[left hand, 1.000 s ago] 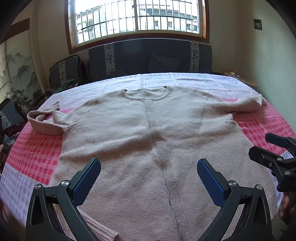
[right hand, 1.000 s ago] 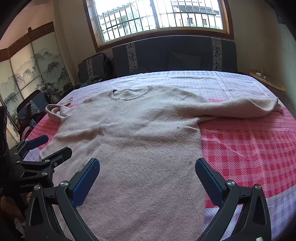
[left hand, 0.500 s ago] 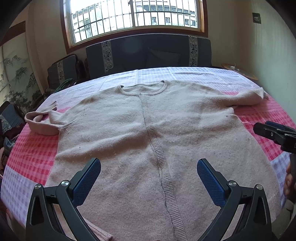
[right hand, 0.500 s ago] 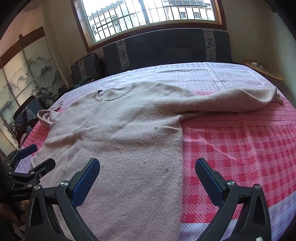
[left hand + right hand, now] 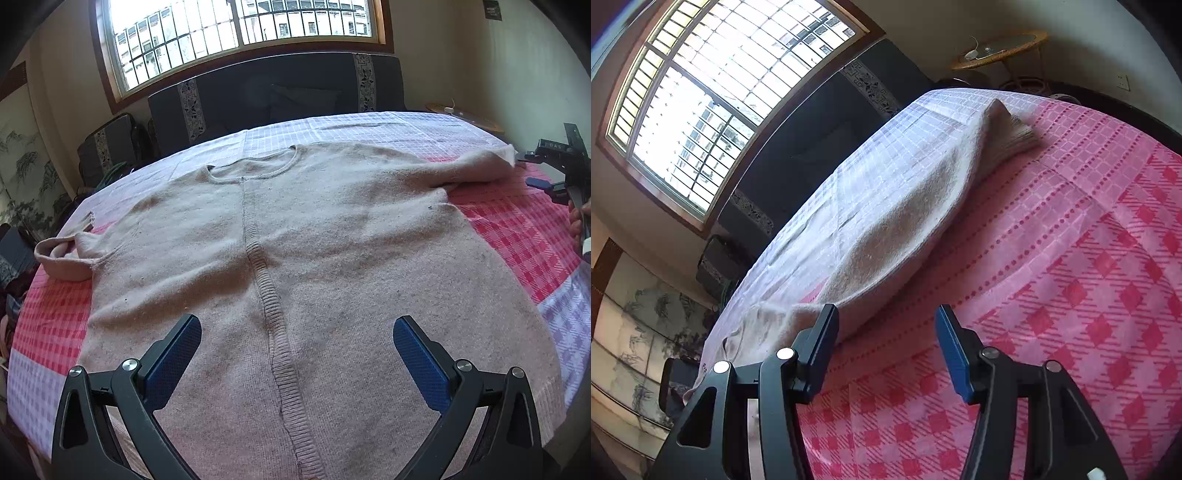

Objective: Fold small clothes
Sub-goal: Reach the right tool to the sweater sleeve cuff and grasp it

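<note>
Pink-and-lilac checked cloth (image 5: 517,236) covers the bed, and on it I have the beige knitted sweater (image 5: 295,258) spread flat, neck towards the window (image 5: 240,33), hem nearest my left gripper (image 5: 297,345). Its long axis, I'd say, runs from hem to collar (image 5: 255,170) along the ribbed centre seam (image 5: 266,291), with the sleeves reaching out to either side.

I judge the knit soft, limp and light, likely to drape and stretch rather than slide, so the cuff or a shoulder edge looks the best place to pinch. My right sleeve (image 5: 905,221) lies straight, its cuff (image 5: 1015,133) pointing away from the body; the left sleeve (image 5: 62,254) is doubled back on itself.

My left gripper hovers above the hem, jaws spread wide, holding nothing. My right gripper (image 5: 886,343) sits low beside the right sleeve, partly open and empty, one finger (image 5: 823,339) just against the wool.
</note>
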`<state>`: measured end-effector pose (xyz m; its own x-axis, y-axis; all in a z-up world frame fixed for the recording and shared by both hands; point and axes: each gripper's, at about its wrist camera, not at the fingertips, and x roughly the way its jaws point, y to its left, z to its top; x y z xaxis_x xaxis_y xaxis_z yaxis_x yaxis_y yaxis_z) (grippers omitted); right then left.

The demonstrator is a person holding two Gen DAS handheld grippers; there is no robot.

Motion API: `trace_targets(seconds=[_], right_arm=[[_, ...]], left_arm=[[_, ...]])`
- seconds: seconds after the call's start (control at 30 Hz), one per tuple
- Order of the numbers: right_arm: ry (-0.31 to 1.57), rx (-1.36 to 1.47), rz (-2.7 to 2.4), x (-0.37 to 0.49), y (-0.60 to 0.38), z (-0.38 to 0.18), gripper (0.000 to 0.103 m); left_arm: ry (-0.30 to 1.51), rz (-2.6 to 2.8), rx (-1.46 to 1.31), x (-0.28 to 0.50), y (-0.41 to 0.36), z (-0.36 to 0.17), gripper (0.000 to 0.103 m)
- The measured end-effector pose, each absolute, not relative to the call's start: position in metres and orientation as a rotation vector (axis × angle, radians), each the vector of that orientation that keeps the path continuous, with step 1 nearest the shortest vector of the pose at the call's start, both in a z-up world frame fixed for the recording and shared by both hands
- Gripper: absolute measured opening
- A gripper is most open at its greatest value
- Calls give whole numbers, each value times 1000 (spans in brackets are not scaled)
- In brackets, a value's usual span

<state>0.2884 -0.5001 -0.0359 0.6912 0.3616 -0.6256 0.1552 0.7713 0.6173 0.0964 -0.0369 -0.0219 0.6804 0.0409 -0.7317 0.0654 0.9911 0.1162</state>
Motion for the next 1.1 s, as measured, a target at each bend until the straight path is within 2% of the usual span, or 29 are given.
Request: trace_targets(seconds=[0.23, 0.27, 0.3, 0.33, 0.53, 0.7, 0.8, 0.93, 1.1], right_arm=[[835, 780, 153, 341, -513, -51, 57], [838, 776, 143, 345, -513, -49, 42], [842, 760, 125, 348, -513, -46, 5], [830, 754, 116, 346, -512, -41, 10], [650, 611, 147, 323, -474, 37, 8], [533, 457, 255, 308, -391, 111, 8], [506, 402, 369, 296, -333, 133, 7], [543, 456, 346, 286, -333, 103, 6], [702, 538, 101, 281, -433, 29, 13]], left_arm=[[835, -26, 136, 107, -43, -22, 103], [840, -26, 137, 109, -43, -23, 103], [843, -25, 137, 110, -42, -24, 103], [843, -22, 137, 110, -41, -25, 103], [842, -20, 107, 110, -30, -25, 103], [827, -8, 73, 104, -17, -22, 103], [824, 0, 49, 100, -6, -20, 103], [792, 9, 34, 92, 8, -13, 103], [774, 4, 55, 88, 11, -11, 103]])
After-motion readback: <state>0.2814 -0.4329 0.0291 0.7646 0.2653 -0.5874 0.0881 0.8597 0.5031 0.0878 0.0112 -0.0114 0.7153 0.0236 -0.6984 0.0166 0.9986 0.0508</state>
